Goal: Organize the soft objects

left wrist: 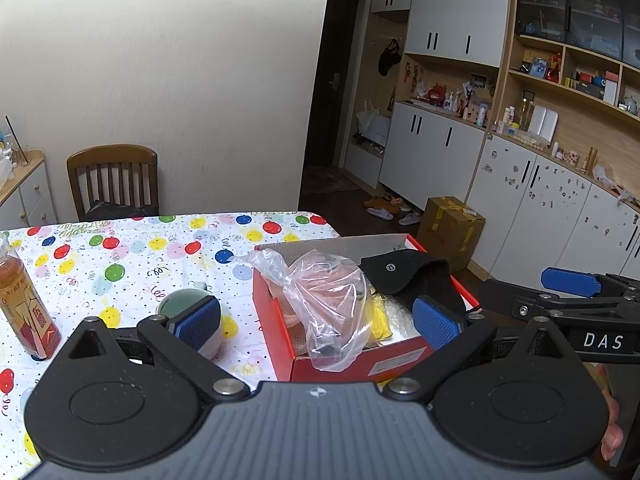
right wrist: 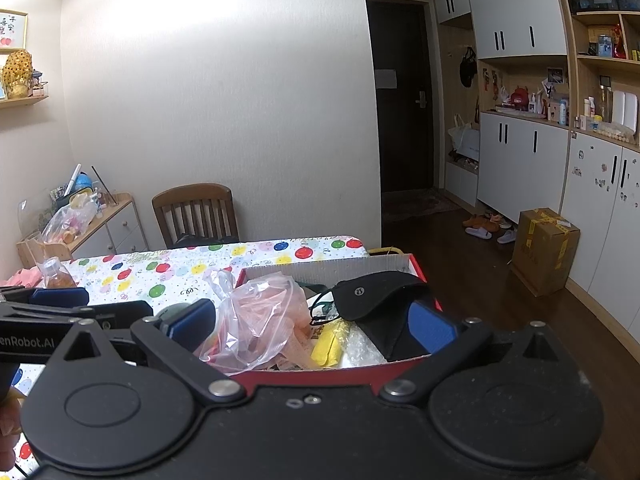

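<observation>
Dim, warm indoor light, dark hallway, sharp focus, fisheye-bent edges.

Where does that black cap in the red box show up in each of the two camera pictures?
Left wrist view: the black cap lies at right of centre, on the far right side of the red box.
Right wrist view: the black cap sits just right of centre, again on the red box's right side.
Shared landmark: the clear plastic bag lies just left of the cap in both.

"DAS" on right hand-held gripper (left wrist: pixel 560 292)
</observation>
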`<act>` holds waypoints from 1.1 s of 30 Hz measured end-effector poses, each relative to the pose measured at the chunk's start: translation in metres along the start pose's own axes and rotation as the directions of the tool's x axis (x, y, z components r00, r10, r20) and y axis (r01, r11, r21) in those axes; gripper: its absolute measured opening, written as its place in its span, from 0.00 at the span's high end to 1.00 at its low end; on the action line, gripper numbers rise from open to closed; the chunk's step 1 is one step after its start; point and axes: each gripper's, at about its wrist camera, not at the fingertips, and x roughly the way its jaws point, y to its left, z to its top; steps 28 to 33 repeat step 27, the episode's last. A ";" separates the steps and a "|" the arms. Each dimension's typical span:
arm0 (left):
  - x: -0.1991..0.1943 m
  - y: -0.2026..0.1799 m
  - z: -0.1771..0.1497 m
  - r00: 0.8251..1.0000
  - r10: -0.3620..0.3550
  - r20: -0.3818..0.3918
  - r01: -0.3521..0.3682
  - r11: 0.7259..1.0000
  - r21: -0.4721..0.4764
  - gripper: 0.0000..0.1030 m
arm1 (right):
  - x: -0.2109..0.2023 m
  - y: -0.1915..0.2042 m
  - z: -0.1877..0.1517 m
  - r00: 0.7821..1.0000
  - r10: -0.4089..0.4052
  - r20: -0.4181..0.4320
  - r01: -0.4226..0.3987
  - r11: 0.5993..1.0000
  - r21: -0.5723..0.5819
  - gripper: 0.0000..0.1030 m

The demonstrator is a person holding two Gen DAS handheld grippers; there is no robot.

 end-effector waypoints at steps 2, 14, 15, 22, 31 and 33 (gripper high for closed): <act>-0.001 -0.001 -0.001 1.000 -0.001 0.001 0.001 1.000 -0.002 0.00 | 0.000 0.001 -0.001 1.000 -0.001 0.001 0.001 1.000 -0.001 0.00; 0.001 0.001 0.000 1.000 0.002 0.001 -0.002 1.000 -0.002 0.00 | 0.005 0.002 -0.003 1.000 -0.002 -0.003 0.002 1.000 0.003 0.00; 0.001 0.001 0.000 1.000 0.001 0.002 -0.001 1.000 -0.002 0.00 | 0.005 0.002 -0.003 1.000 -0.002 -0.003 0.002 1.000 0.003 0.00; 0.002 0.001 0.000 1.000 0.011 0.008 -0.010 1.000 -0.003 0.00 | 0.006 0.002 -0.003 1.000 -0.001 -0.007 0.001 1.000 0.001 0.00; 0.004 0.004 0.000 1.000 0.006 0.004 -0.006 1.000 -0.007 0.00 | 0.006 0.002 -0.004 1.000 -0.003 -0.008 0.003 1.000 0.001 0.00; 0.004 0.004 0.000 1.000 0.006 0.004 -0.006 1.000 -0.007 0.00 | 0.006 0.002 -0.004 1.000 -0.003 -0.008 0.003 1.000 0.001 0.00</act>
